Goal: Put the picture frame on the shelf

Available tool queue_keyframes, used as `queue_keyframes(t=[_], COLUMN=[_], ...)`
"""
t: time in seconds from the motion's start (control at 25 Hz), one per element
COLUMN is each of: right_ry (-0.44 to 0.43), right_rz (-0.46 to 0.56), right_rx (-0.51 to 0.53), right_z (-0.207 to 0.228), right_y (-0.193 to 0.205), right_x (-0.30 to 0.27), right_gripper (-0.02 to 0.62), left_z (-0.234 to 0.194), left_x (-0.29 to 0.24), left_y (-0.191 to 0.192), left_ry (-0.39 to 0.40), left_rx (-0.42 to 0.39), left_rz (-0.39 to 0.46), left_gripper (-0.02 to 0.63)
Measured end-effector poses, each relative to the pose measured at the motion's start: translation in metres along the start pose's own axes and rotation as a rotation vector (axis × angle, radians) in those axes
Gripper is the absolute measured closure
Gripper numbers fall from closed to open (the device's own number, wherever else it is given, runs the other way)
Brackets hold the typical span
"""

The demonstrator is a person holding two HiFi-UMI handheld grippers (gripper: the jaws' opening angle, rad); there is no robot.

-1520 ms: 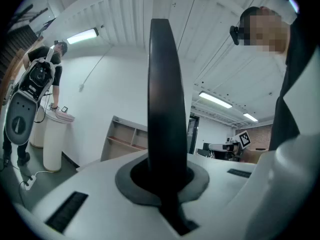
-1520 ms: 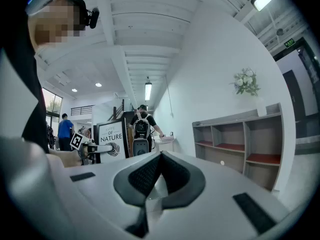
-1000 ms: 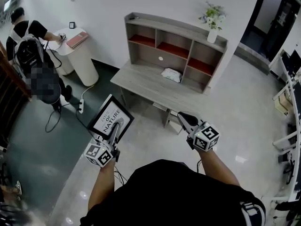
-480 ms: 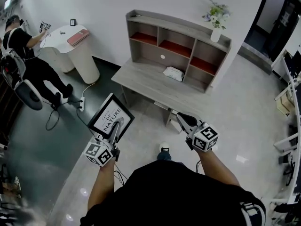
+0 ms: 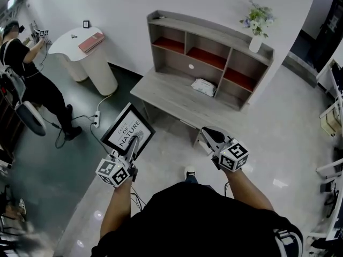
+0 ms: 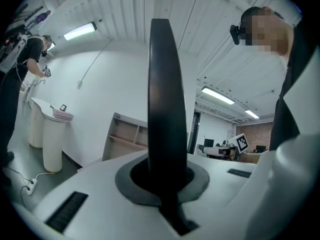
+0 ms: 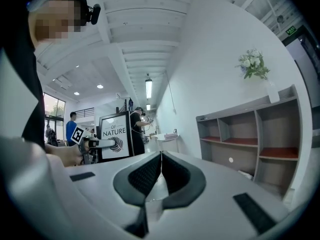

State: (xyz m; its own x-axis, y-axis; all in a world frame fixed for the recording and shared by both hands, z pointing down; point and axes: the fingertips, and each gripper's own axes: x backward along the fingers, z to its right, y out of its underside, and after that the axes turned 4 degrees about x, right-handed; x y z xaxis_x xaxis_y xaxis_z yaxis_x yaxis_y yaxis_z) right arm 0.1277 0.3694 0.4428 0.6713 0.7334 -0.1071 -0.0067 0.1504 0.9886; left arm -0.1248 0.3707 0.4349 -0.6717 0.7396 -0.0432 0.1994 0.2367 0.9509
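A black picture frame (image 5: 127,131) with a white print stands upright in my left gripper (image 5: 132,141), which is shut on its lower edge. In the left gripper view the frame (image 6: 166,109) shows edge-on, running up from between the jaws. My right gripper (image 5: 210,136) is shut and holds nothing; its pads (image 7: 161,171) meet. In the right gripper view the frame (image 7: 116,136) is off to the left. The grey shelf unit (image 5: 209,55) with red-lined cubbies stands on a desk (image 5: 177,97) ahead of both grippers, some way off.
A white vase of flowers (image 5: 256,28) tops the shelf's right end. A white packet (image 5: 203,86) lies on the desk. A white round stand (image 5: 92,58) with a pink book is at left, and a person (image 5: 32,76) stands beside it. A cable and power strip (image 5: 96,119) lie on the floor.
The desk and shelf have shifted rightward and slightly nearer in the head view. The person at left has stood and turned to the wall. The framed picture stays in the left gripper.
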Motion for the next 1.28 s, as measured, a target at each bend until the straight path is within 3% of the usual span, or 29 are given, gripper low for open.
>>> queue_keyframes(t=[1.28], right_ry=[-0.052], right_rz=[-0.034], right_rx=[-0.01], right_z=[0.152], right_y=[-0.007], right_x=[-0.133], right_gripper=[0.58], left_z=[-0.09], left_x=[-0.142], left_y=[-0.026], left_ry=[-0.083], left_rx=[0.024], left_rz=[-0.027], left_gripper=[0.578])
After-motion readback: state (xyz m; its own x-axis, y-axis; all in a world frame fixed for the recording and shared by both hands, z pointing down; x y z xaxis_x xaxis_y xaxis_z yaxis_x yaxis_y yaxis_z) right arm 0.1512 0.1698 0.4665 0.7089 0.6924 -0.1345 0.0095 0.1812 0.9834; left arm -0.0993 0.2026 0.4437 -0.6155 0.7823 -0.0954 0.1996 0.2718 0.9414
